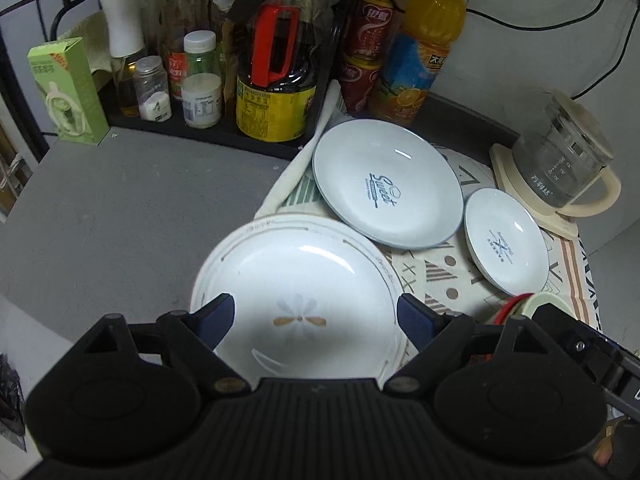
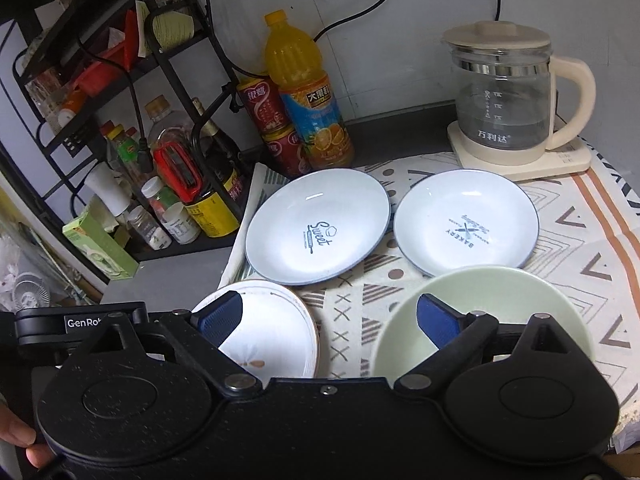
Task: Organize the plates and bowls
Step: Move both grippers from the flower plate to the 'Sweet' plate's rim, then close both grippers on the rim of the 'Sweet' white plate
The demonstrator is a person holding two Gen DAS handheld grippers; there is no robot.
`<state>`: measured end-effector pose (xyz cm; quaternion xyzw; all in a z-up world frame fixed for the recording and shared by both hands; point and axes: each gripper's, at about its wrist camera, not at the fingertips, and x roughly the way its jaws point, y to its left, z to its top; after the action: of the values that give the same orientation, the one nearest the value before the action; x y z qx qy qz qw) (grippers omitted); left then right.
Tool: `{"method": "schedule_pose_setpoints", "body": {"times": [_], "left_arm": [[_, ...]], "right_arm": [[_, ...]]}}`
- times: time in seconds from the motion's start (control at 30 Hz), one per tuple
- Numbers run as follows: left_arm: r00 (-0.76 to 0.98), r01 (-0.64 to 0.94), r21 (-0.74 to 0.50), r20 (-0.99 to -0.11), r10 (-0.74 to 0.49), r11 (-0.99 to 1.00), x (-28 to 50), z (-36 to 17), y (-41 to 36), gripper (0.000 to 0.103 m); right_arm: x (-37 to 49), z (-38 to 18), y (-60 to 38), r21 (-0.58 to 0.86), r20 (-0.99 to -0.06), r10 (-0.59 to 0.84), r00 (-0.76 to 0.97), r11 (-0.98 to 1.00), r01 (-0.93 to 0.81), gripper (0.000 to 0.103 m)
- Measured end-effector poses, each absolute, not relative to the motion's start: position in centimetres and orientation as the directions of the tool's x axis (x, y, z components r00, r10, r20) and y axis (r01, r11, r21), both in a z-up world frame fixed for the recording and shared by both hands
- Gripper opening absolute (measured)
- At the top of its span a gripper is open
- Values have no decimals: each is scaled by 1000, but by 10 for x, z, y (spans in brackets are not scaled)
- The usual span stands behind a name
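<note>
White flower-print plate (image 1: 298, 300) lies below the spread, empty left gripper (image 1: 316, 320); green bowl (image 2: 480, 312) sits under the open right gripper (image 2: 330, 320). Judged: nothing grasped yet; next, close on one rim.

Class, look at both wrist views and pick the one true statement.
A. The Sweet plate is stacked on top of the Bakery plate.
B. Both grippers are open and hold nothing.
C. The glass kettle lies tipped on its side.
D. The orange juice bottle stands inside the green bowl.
B: the left gripper hangs spread above the flower plate, and the right gripper stands spread between that plate and the green bowl, neither gripping anything.
</note>
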<state>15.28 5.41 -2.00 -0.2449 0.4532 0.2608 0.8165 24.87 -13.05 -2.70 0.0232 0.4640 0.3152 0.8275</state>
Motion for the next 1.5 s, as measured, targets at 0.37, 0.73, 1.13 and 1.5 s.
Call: {"method": "schedule_pose_setpoints", "body": {"times": [0.37,0.73,1.13,1.5], "left_arm": [[476,-616,-203,-865,155,761,175,-27,104,87],[509,-530,-243,-857,76,812,202,-34,140,80],[511,-458,-300,-859,-29,837,242,-70,165,66],[456,-416,-290,-886,-78,862,275,-113,175,55]], "right_arm": [[261,-32,-93,295,-778,480,406,849,-438,90],[279,-48,-63,274,-803,406,436,902,-334,85],[299,-83,-45,227,-849,309,428,946,-233,77],[323,-128,-28,209,-917,249,313,965,-158,69]]}}
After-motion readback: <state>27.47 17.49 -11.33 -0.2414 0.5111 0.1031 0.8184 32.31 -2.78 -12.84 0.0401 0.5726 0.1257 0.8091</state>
